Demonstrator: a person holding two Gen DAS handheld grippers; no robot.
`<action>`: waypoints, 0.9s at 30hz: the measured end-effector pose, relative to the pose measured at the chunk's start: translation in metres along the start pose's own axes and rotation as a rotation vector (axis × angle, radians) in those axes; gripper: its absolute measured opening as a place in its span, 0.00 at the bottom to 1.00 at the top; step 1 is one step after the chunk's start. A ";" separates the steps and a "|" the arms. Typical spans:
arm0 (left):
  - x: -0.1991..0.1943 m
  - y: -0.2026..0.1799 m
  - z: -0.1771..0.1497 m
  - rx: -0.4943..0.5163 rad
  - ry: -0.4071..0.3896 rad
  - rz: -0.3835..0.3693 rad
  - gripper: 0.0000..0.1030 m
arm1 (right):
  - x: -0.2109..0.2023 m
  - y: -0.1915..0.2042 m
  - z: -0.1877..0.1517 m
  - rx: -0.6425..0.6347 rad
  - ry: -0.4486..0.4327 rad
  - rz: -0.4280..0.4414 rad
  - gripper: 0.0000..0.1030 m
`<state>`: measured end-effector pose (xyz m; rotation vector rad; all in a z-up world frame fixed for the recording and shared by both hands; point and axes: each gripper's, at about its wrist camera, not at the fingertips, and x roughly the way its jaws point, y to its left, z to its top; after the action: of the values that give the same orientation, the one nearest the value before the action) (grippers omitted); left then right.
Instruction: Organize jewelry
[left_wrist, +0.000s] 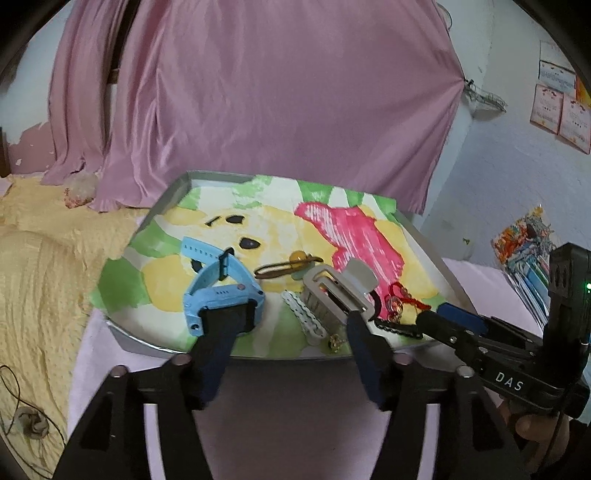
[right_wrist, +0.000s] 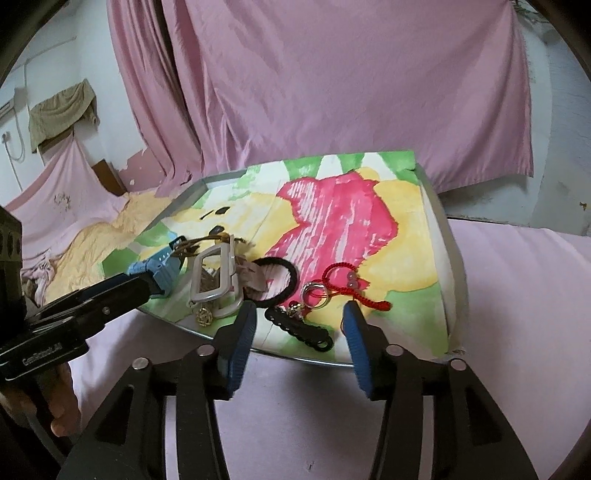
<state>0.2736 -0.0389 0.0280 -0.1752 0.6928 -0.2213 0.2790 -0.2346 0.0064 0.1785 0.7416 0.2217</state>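
- Left gripper (left_wrist: 286, 325) is sitting with its fingers spread wide over the near edge of the tray (left_wrist: 168, 199); its left finger is overlapping the face of the blue watch (left_wrist: 221, 291), so I cannot tell whether it is touching.
- My right gripper (right_wrist: 299, 314) is also standing apart, its blue pads either side of the black braided clip (right_wrist: 299, 325) without closing on it.
- I am counting one watch, one black hair tie (right_wrist: 275, 280), one red cord bracelet (right_wrist: 351, 286), one white chain clip (left_wrist: 304, 315), one large grey-white buckle clip (right_wrist: 216, 271) and two silver rings (right_wrist: 314, 291) at the cord's near end.
- Everything is crowding the near half of the painted paper (right_wrist: 332, 221) lining the tray; the far half is lying bare.
- From the left wrist view, the hair tie is mostly hiding behind the buckle clip, and the rings are blurring into the red cord.
- From the right wrist view, the watch is showing only as a blue sliver behind the left gripper's arm, and the white chain clip is hiding from me.
- A small gold piece (right_wrist: 204, 316) at the near rim is too small for me to identify.
- A hand (left_wrist: 535, 424) is gripping the right tool, cut off at the frame edge.
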 end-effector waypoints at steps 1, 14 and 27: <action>-0.003 0.000 0.000 -0.001 -0.014 0.003 0.62 | -0.002 0.000 0.000 0.003 -0.012 -0.002 0.50; -0.037 0.007 -0.007 0.005 -0.162 0.095 0.95 | -0.036 0.009 -0.010 -0.001 -0.156 -0.048 0.85; -0.071 0.008 -0.024 0.031 -0.283 0.143 0.99 | -0.066 0.018 -0.023 -0.011 -0.277 -0.079 0.97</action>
<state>0.2064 -0.0147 0.0516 -0.1231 0.4182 -0.0678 0.2132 -0.2331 0.0370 0.1656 0.4711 0.1222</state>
